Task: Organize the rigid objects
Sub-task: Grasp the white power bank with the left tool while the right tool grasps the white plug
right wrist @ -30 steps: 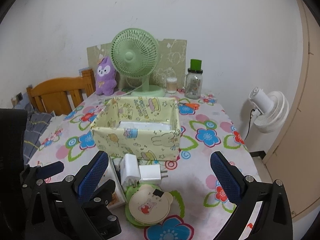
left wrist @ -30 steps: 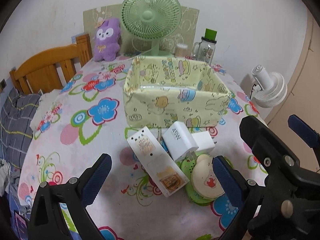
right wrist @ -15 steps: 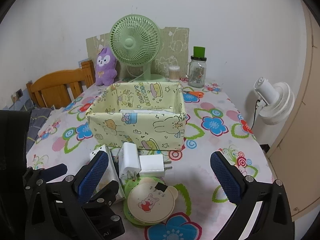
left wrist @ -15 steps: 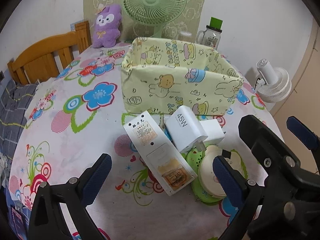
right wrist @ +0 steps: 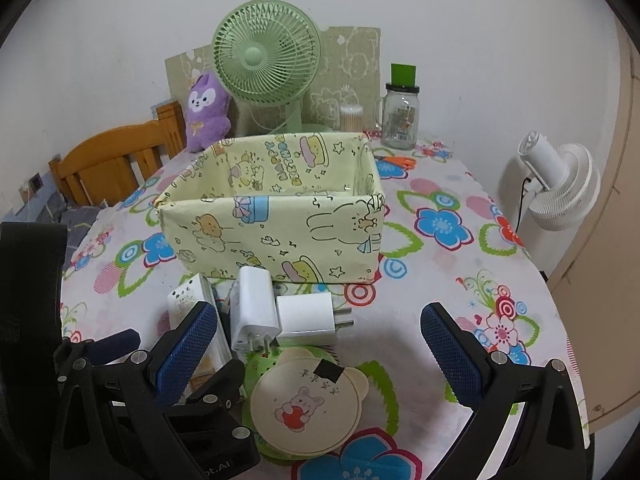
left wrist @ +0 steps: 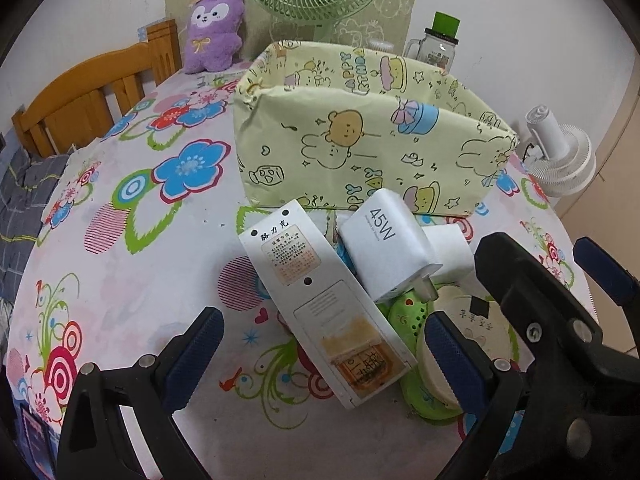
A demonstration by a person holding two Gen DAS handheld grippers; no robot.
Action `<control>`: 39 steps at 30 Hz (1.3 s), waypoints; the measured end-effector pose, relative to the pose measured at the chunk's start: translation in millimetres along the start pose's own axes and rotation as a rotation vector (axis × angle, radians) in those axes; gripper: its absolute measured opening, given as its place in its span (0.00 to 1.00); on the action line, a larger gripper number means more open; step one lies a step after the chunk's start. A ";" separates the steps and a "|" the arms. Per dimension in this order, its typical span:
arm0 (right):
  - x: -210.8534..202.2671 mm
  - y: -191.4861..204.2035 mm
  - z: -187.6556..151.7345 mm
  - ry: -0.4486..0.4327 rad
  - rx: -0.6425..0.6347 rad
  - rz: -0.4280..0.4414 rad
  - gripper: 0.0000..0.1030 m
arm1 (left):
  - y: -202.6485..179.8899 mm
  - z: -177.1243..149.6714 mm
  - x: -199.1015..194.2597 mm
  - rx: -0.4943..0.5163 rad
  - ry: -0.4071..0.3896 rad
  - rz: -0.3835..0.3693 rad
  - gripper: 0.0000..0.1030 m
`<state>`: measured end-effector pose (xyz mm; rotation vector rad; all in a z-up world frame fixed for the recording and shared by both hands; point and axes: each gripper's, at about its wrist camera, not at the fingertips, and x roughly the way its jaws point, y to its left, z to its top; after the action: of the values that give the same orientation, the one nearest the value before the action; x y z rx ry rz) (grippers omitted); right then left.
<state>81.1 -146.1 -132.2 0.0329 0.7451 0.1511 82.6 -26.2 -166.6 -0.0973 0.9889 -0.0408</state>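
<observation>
A long white remote-like device (left wrist: 320, 300) (right wrist: 190, 298) lies face down on the flowered tablecloth in front of a pale yellow cartoon-print box (left wrist: 372, 136) (right wrist: 276, 208). Beside it sit a white 45W charger (left wrist: 386, 250) (right wrist: 254, 312), a smaller white plug (right wrist: 306, 314) (left wrist: 450, 254), and a round cream bear-shaped item (right wrist: 306, 404) (left wrist: 472, 344) on a green disc (left wrist: 408, 312). My left gripper (left wrist: 320, 344) is open, with the device's near end between its fingers. My right gripper (right wrist: 316, 350) is open above the bear-shaped item.
At the back stand a green desk fan (right wrist: 266, 68), a purple plush toy (right wrist: 208, 114), a glass jar with green lid (right wrist: 400, 116) and a cotton-swab pot (right wrist: 351, 117). Orange scissors (right wrist: 400, 162) lie behind the box. A wooden chair (left wrist: 96, 96) is left, a white fan (right wrist: 560, 188) right.
Both grippers have come lower and closer to the pile in front of the box; the left one now frames the white device. Nothing on the table has moved.
</observation>
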 end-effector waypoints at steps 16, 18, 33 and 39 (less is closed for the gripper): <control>28.8 10.0 -2.8 0.064 0.000 -0.006 1.00 | 2.2 -2.7 16.5 0.028 0.042 -0.057 0.60; 31.3 12.8 -3.1 0.071 -0.014 -0.009 1.00 | 2.3 -4.1 16.0 0.040 0.040 -0.045 0.56; 52.5 28.8 -2.0 0.116 -0.038 0.013 0.88 | 14.0 1.9 20.8 0.060 0.023 0.047 0.60; 64.0 27.1 0.1 0.150 -0.016 0.034 0.76 | 13.5 9.4 29.4 0.076 0.022 0.056 0.62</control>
<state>124.2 -109.8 -173.0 0.0194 0.8931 0.1929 106.5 -14.5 -187.3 0.0006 1.0108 -0.0280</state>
